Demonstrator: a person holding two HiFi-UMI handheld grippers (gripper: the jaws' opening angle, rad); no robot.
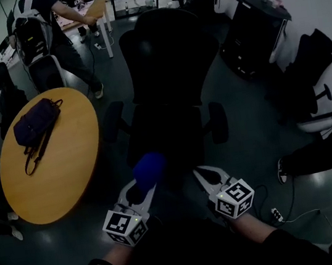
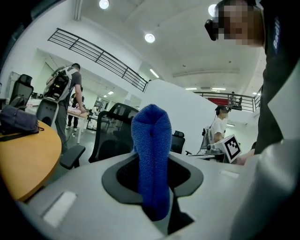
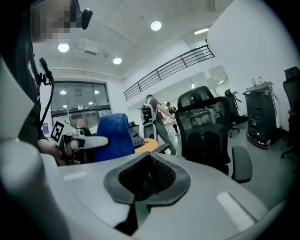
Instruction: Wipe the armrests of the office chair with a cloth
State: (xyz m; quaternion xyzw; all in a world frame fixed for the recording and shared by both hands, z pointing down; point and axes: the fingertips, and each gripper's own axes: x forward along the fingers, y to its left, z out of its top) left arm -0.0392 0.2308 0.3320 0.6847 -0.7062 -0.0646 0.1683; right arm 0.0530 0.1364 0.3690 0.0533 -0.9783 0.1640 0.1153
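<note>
A black office chair (image 1: 173, 77) stands straight ahead, its back towards me, with a left armrest (image 1: 113, 121) and a right armrest (image 1: 218, 122). My left gripper (image 1: 141, 192) is shut on a blue cloth (image 1: 149, 167), held just short of the chair's seat. In the left gripper view the cloth (image 2: 151, 154) stands up from the shut jaws, with the chair (image 2: 112, 136) and an armrest (image 2: 72, 156) behind. My right gripper (image 1: 203, 176) is shut with nothing in it, beside the left. The right gripper view shows the chair (image 3: 206, 131), one armrest (image 3: 241, 164) and the cloth (image 3: 112, 136).
A round wooden table (image 1: 66, 169) with a dark bag (image 1: 36, 121) stands to the left of the chair. A person with a backpack (image 1: 43, 29) stands beyond it. A black cabinet (image 1: 256, 33) and another chair (image 1: 309, 68) are on the right. A power strip (image 1: 276, 214) lies on the floor.
</note>
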